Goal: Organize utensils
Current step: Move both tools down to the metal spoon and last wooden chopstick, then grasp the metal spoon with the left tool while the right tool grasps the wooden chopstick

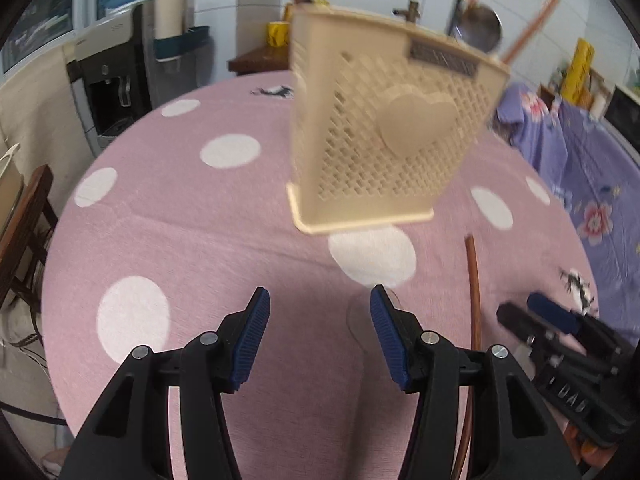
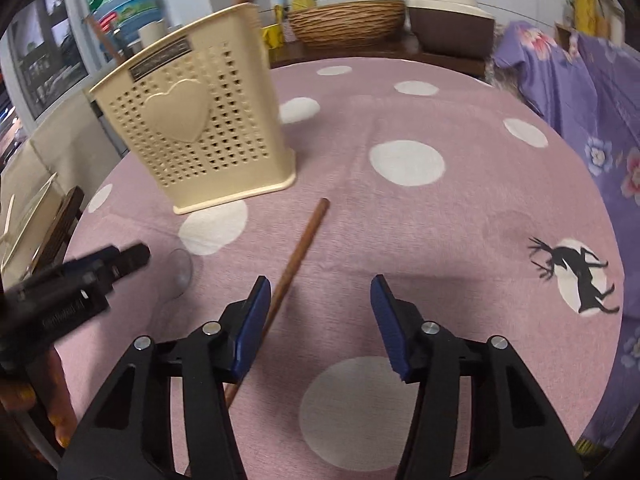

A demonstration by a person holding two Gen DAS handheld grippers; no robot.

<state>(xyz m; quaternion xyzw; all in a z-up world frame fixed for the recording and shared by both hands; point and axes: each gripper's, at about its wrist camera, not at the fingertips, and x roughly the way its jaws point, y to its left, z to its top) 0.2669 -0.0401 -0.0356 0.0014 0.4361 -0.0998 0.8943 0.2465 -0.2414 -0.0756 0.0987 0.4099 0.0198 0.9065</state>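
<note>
A cream perforated utensil holder [image 1: 384, 128] with a heart on its front stands on the pink dotted tablecloth [image 1: 192, 232]; it also shows in the right wrist view [image 2: 200, 128]. A ladle and a chopstick stick out of its top [image 1: 480, 26]. A brown chopstick [image 2: 298, 254] lies on the cloth in front of the holder, also seen in the left wrist view [image 1: 474, 292]. A clear plastic spoon [image 2: 180, 266] lies left of it. My left gripper [image 1: 320, 320] is open and empty above the spoon. My right gripper [image 2: 318, 312] is open and empty, the chopstick under its left finger.
A water dispenser [image 1: 108, 80] stands beyond the table's left edge. A purple floral cloth [image 2: 580, 120] covers furniture on the right. A wicker basket [image 2: 348, 20] and a brown pot [image 2: 448, 20] sit on a shelf behind the table. A wooden chair [image 1: 24, 216] is at the left.
</note>
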